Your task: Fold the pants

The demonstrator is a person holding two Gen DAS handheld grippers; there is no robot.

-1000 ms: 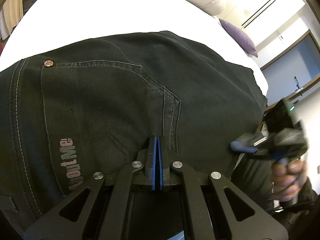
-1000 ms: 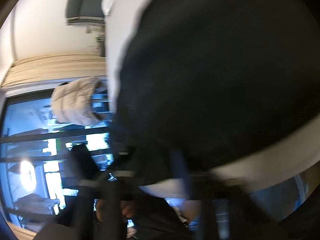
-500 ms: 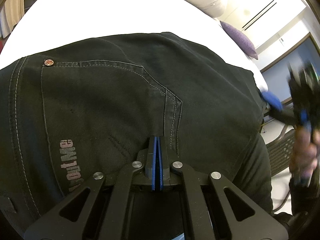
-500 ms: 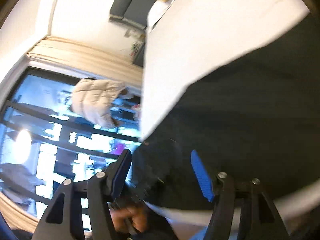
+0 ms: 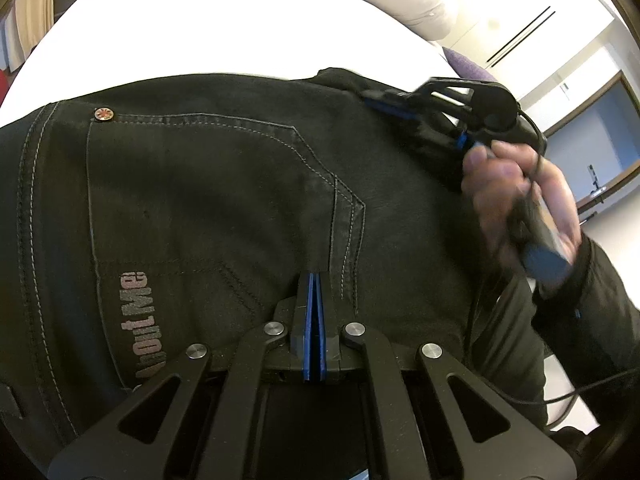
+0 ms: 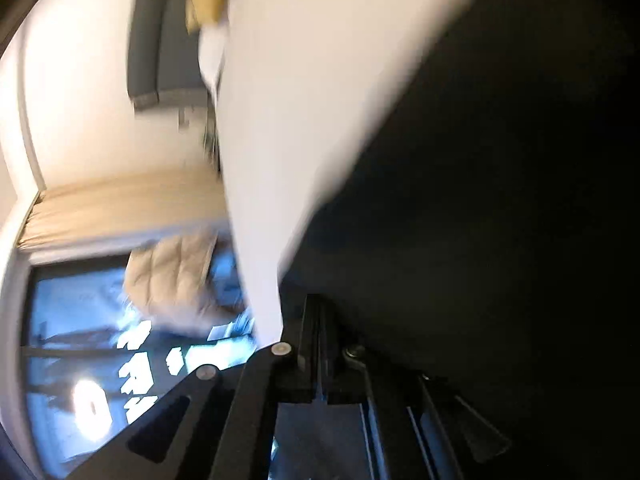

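Pinching pants point(image 5: 224, 200) on bed point(image 5: 200, 32), both grippers' jaws closed on fabric: left gripper point(image 5: 315, 280), right gripper point(image 5: 384, 102); next, probably lift and fold over.

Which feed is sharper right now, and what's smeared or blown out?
Left wrist: sharp on the pants, stitching readable; the right hand is motion-blurred, the bed is blown out white, and fisheye bends the edges. Right wrist: heavy motion blur, the pants are a featureless black mass and the window glares.
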